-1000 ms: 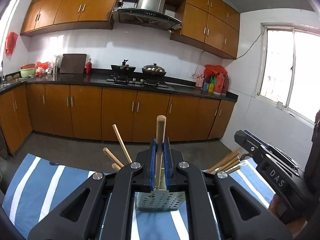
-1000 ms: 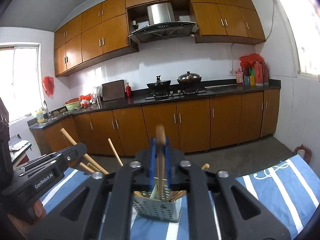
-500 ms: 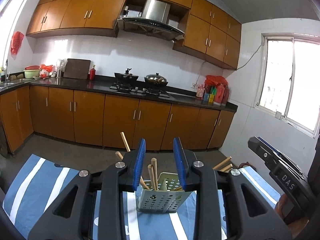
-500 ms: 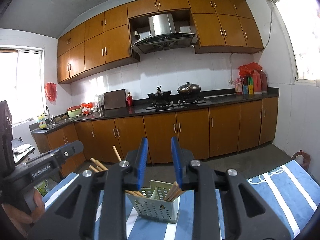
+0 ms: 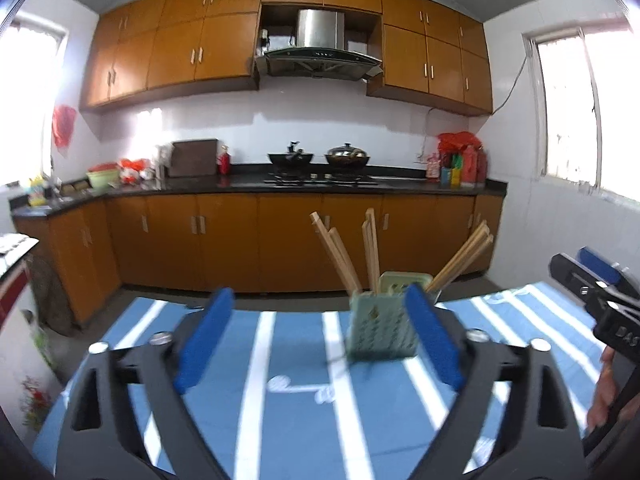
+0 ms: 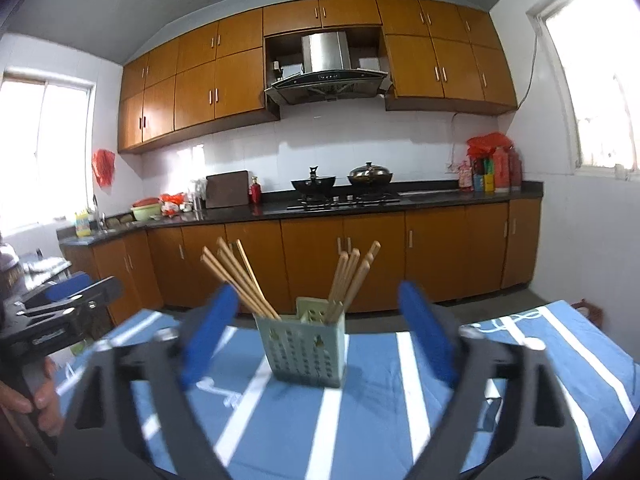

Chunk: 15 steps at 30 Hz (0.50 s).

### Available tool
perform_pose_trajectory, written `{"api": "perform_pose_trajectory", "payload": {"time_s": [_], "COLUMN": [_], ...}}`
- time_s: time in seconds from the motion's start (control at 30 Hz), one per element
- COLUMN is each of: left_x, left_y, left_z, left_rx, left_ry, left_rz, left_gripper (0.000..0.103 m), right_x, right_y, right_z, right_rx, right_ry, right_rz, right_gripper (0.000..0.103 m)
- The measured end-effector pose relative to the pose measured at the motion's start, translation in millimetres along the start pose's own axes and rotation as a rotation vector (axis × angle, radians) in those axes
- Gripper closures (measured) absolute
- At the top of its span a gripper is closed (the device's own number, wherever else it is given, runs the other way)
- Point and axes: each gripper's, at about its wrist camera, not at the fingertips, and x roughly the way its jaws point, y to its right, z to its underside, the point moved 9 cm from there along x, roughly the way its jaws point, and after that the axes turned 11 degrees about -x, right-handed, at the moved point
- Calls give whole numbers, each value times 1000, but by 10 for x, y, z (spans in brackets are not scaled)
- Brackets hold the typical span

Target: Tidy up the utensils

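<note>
Right wrist view: right gripper [image 6: 318, 332] has its jaws opening wide, nothing between the blue pads; the pale green perforated utensil holder [image 6: 306, 354] sits beyond them at 12 o'clock, standing on the blue-and-white striped tablecloth [image 6: 500, 380]. Wooden chopsticks [image 6: 240, 278] lean out of it in two bundles, one fanning toward 10 o'clock, the other [image 6: 352, 276] toward 1 o'clock, apparently in separate compartments. Left wrist view: left gripper [image 5: 316, 336] also opening, pads clear of everything; holder [image 5: 378, 330] is off-centre at about 2 o'clock, just behind the right-hand pad, not between the pads. Chopsticks there read as three groups, so a middle compartment may hold some too; can't tell exact slots. Each gripper shows at the edge of the other's view, with the person's fingers around the handle. Judgement: the release step is in hand, both tools are empty and clear of the holder, and no loose utensils show on the cloth, so the sort looks done or nearly so. Next move calls for either finding any remaining pieces outside these views or parking both grippers; any re-approach must come in above the stick tops to avoid tipping the light holder.
</note>
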Motion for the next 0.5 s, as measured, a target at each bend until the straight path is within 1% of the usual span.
{"api": "perform_pose_trajectory", "payload": {"time_s": [0.07, 0.17, 0.27, 0.33, 0.4, 0.5], "left_x": [-130, -274, -365, -407, -428, -450], "left_y": [-18, -4, -1, -1, -4, -14], "left_z": [122, 283, 447, 567, 668, 822], "left_rx": [21, 43, 52, 48, 44, 39], "left_ry": [17, 32, 30, 19, 4, -24], "left_rz": [-25, -47, -62, -60, -56, -61], "left_gripper": [2, 2, 2, 2, 2, 2], "right_x": [-116, -233, -334, -379, -427, -482], "right_y": [-44, -115, -172, -213, -221, -231], "right_z": [86, 216, 401, 533, 621, 766], "right_rx": [-18, -54, -62, -43, -20, -15], "right_ry": [6, -5, -30, -59, -66, -97], "right_rz": [11, 28, 38, 17, 6, 21], "right_gripper": [4, 4, 4, 4, 4, 4]}}
